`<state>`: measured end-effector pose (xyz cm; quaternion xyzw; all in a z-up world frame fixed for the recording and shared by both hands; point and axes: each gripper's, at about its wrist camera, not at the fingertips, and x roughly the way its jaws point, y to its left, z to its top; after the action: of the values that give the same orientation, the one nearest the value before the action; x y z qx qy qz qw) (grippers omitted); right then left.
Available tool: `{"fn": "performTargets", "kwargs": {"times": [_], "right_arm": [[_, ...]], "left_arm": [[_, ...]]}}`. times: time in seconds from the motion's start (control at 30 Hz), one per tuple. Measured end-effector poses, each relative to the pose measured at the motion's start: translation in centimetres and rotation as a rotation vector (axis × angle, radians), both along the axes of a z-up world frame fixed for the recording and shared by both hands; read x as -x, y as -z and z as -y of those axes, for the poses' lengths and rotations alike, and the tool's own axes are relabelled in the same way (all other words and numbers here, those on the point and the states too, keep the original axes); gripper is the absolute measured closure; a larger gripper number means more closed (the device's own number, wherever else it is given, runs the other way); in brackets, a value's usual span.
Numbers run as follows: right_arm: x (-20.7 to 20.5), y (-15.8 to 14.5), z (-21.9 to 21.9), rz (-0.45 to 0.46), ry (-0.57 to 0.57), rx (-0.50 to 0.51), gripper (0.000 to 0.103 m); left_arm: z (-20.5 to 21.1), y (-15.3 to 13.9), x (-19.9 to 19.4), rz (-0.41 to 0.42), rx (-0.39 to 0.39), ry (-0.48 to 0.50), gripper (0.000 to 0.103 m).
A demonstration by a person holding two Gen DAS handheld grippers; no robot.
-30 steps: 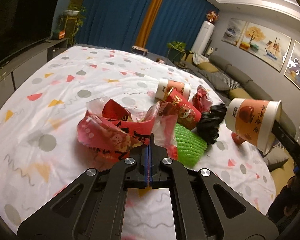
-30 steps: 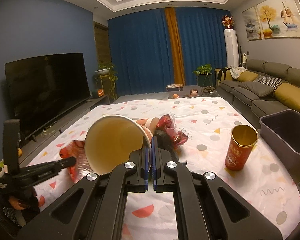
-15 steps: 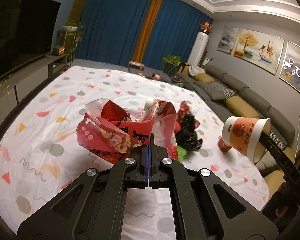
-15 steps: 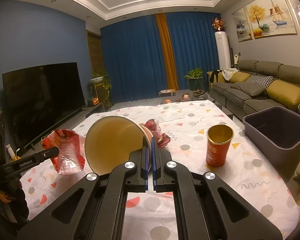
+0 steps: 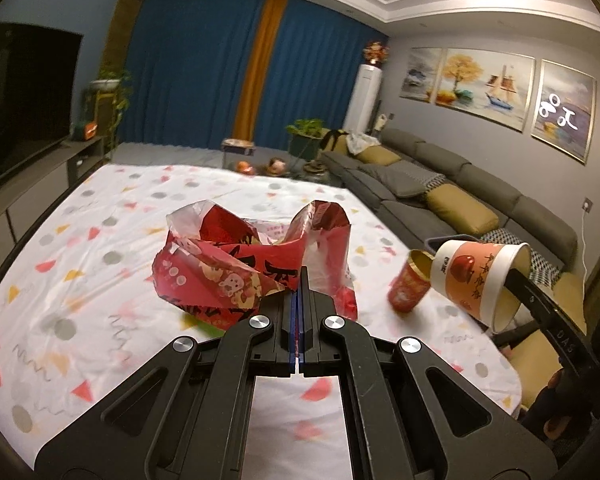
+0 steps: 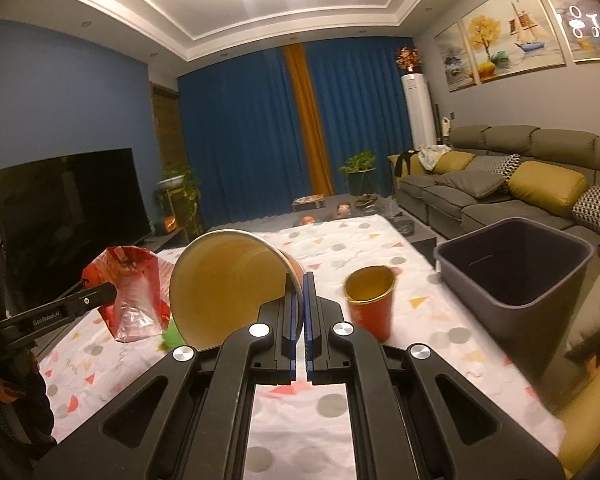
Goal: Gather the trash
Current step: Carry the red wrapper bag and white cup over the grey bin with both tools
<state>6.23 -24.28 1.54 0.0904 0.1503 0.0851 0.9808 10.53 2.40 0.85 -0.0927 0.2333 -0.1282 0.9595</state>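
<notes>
My left gripper point(image 5: 298, 280) is shut on a crumpled red plastic bag point(image 5: 236, 268), held up above the patterned tablecloth point(image 5: 100, 264). In the right wrist view the same red plastic bag point(image 6: 134, 292) hangs at the left from the left gripper point(image 6: 112, 290). My right gripper point(image 6: 299, 280) is shut on the rim of a large paper cup point(image 6: 228, 284), whose open mouth faces the camera. That paper cup point(image 5: 476, 280) appears tilted at the right of the left wrist view. A grey trash bin point(image 6: 516, 272) stands off the table's right side.
A red cup with a gold inside point(image 6: 370, 304) stands upright on the table near the bin; the red cup point(image 5: 410, 284) also shows in the left wrist view. A grey sofa point(image 6: 500, 184) runs along the right wall. A television point(image 6: 60, 204) stands at the left.
Both grippers have risen and swung right with their loads. The pile of trash on the table has dropped out of view, and the bin and red cup have come closer.
</notes>
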Motion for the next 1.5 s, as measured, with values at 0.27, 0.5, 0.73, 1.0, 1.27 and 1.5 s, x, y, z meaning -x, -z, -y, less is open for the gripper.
{"fn": "performTargets", "kwargs": {"times": [0.27, 0.5, 0.73, 1.0, 1.27, 1.5], "right_arm": [[0.2, 0.0, 4.2, 0.007, 0.085, -0.005, 0.099], [-0.1, -0.7, 8.6, 0.033, 0.197, -0.012, 0.099], [-0.7, -1.4, 13.0, 0.058, 0.305, -0.007, 0.099], [-1.6, -1.5, 17.3, 0.056, 0.397, -0.016, 0.099], [-2.5, -1.5, 20.7, 0.045, 0.45, -0.031, 0.099], [-3.2, -0.7, 22.7, 0.024, 0.482, -0.044, 0.099]], "left_arm": [[6.2, -1.1, -1.4, 0.027, -0.016, 0.106, 0.103], [12.6, -2.8, -2.6, 0.076, -0.038, 0.21, 0.103], [20.1, -4.2, -4.4, 0.107, -0.05, 0.334, 0.103], [27.4, -3.7, -7.2, 0.09, -0.056, 0.428, 0.103], [32.4, -1.1, -10.0, 0.025, -0.077, 0.48, 0.103], [36.0, 0.0, -11.8, 0.012, -0.094, 0.521, 0.103]]}}
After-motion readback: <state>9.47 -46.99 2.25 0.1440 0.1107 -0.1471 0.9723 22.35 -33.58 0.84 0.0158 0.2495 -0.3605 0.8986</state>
